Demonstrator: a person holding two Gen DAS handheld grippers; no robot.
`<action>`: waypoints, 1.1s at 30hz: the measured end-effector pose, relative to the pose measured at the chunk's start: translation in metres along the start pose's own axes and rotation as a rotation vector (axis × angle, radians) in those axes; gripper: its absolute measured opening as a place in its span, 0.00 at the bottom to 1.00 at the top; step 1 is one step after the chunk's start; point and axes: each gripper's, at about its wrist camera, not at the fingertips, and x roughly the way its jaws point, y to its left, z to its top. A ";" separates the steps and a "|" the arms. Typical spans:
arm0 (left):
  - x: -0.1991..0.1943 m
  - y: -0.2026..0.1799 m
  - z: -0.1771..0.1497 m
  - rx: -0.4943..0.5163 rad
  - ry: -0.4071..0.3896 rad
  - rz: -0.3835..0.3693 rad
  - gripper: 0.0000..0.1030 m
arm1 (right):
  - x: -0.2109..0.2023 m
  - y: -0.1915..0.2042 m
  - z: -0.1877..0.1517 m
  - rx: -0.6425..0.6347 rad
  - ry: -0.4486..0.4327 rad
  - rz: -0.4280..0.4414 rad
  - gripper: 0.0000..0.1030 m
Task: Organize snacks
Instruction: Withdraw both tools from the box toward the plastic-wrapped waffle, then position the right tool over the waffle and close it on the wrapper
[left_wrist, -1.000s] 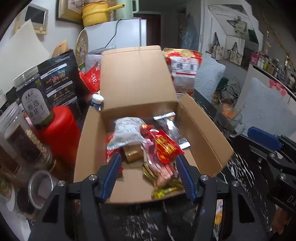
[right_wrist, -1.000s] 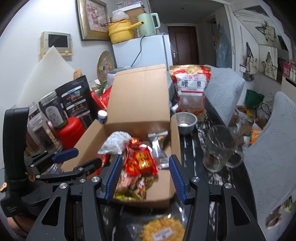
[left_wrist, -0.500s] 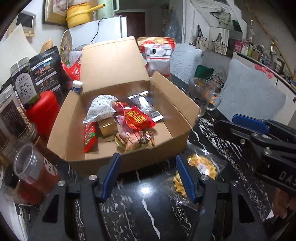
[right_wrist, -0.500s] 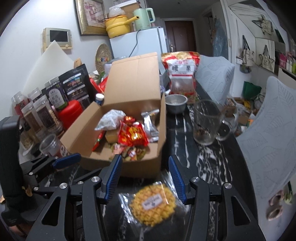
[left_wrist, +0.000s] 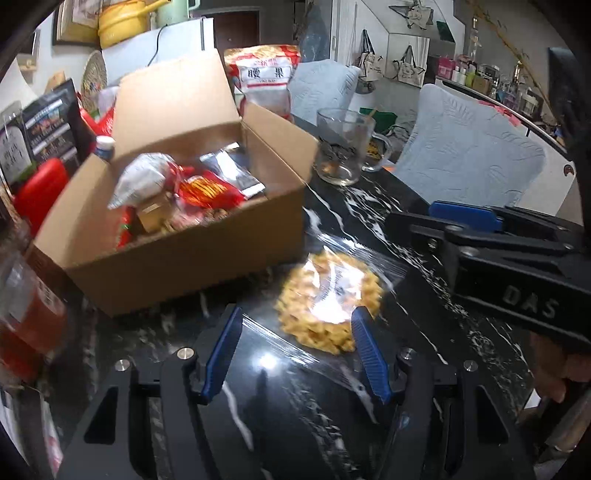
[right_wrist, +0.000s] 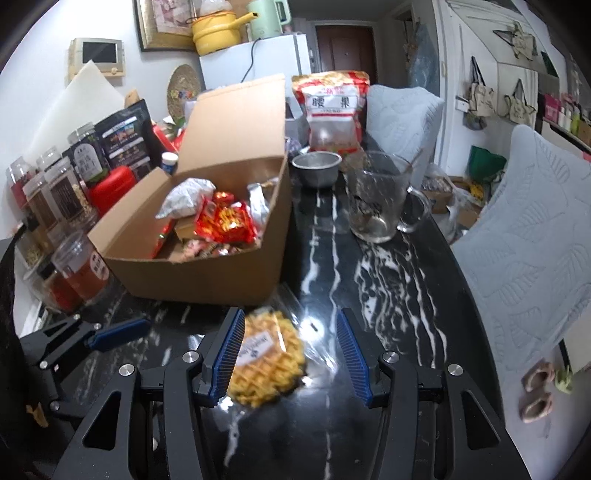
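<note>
An open cardboard box (left_wrist: 192, 254) (right_wrist: 207, 273) with several snack packets inside stands on the black marble table (right_wrist: 388, 280). A round yellow waffle snack in clear wrap (left_wrist: 328, 299) (right_wrist: 266, 363) lies on the table just in front of the box. My left gripper (left_wrist: 297, 350) is open and empty, its fingers on either side of the near edge of the snack. My right gripper (right_wrist: 290, 354) is open and empty, low over the table, with the snack between its fingers near the left one. The right gripper also shows in the left wrist view (left_wrist: 491, 243).
A glass mug (right_wrist: 376, 195), a metal bowl (right_wrist: 316, 168) and a large red-and-white snack bag (right_wrist: 332, 110) stand behind and right of the box. Jars (right_wrist: 79, 273) and a red container (right_wrist: 110, 188) crowd the left. Grey cushioned chairs (right_wrist: 535, 240) line the table's right edge.
Both grippers have pulled back from over the box and dropped toward the table. The wrapped waffle snack now lies between the fingers of each. Both remain open.
</note>
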 end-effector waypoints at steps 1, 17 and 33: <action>0.003 -0.003 -0.003 -0.003 0.011 -0.006 0.59 | 0.003 -0.003 -0.001 0.001 0.011 -0.001 0.50; 0.042 -0.017 -0.017 -0.030 0.137 -0.086 0.59 | 0.057 -0.035 -0.010 0.062 0.140 0.067 0.58; 0.043 0.006 -0.027 -0.085 0.153 -0.036 0.59 | 0.065 -0.031 -0.020 0.091 0.151 0.261 0.15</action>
